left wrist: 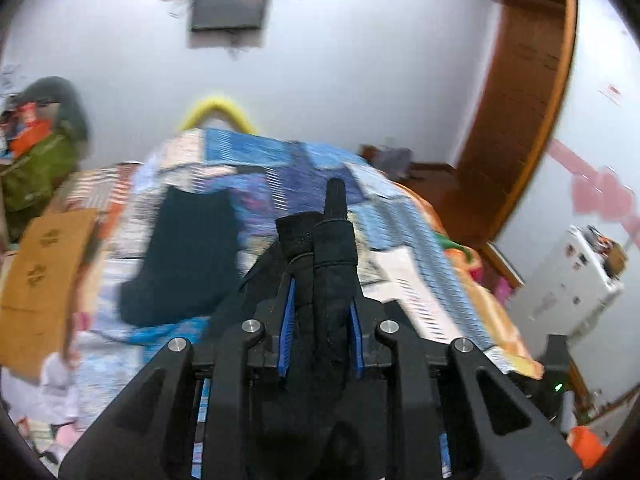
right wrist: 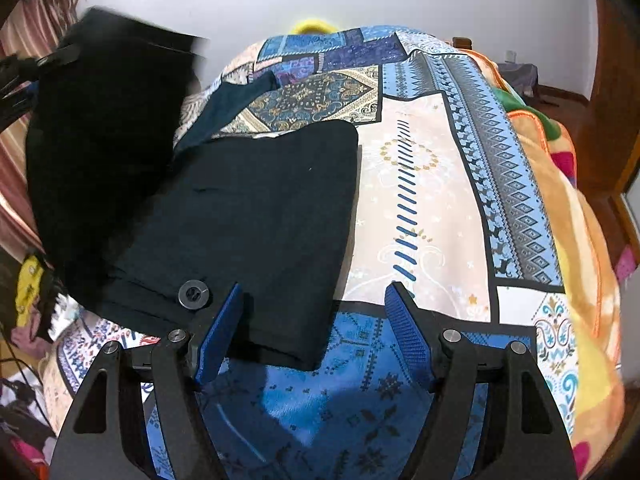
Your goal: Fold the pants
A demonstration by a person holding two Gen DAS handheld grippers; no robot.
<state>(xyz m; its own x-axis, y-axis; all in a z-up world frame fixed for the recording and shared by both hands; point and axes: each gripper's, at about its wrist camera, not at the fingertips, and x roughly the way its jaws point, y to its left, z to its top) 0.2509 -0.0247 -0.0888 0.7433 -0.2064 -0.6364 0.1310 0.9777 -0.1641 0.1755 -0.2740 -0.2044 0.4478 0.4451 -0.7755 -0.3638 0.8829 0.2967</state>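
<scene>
On the patterned bedspread [right wrist: 432, 184], the dark pants [right wrist: 248, 216] are lying partly folded just ahead of the right gripper [right wrist: 316, 332], while one end is being held raised off to its left. That bunched end is being clamped between the jaws of the left gripper [left wrist: 322, 312]; the right gripper's jaws are being held apart, empty. A fold-over is judged to be under way, so the lifted end is next needing to be laid squarely over the flat part.

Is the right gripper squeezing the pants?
No, the right gripper is wide open with nothing between its blue pads, just above the folded pants.
</scene>
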